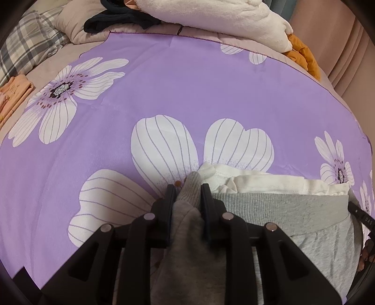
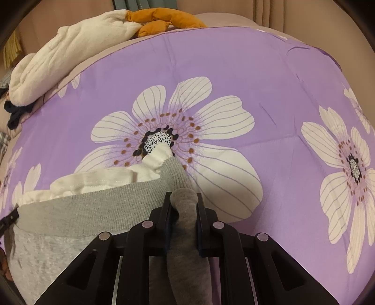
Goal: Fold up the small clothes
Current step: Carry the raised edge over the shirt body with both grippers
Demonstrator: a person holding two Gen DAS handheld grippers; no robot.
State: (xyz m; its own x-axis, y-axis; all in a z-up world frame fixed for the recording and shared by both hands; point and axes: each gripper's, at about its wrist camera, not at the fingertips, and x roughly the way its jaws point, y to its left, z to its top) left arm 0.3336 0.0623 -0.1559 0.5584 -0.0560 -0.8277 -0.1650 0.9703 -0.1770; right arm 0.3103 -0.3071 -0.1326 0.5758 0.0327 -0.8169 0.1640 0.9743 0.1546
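A small grey garment (image 1: 281,208) with a ribbed waistband and white lining (image 1: 257,180) is held stretched above a purple flowered sheet (image 1: 187,93). My left gripper (image 1: 188,190) is shut on its left corner. My right gripper (image 2: 184,198) is shut on its right corner; the grey garment (image 2: 93,211) runs off to the left there, with its white lining (image 2: 105,180) showing above the band. The cloth hangs down between both pairs of fingers.
A cream fleece blanket (image 1: 222,21), a dark garment (image 1: 117,18) and an orange garment (image 1: 302,56) lie at the bed's far edge. A plaid pillow (image 1: 30,44) and folded peach clothes (image 1: 14,93) are at far left. The purple sheet (image 2: 257,82) spreads ahead.
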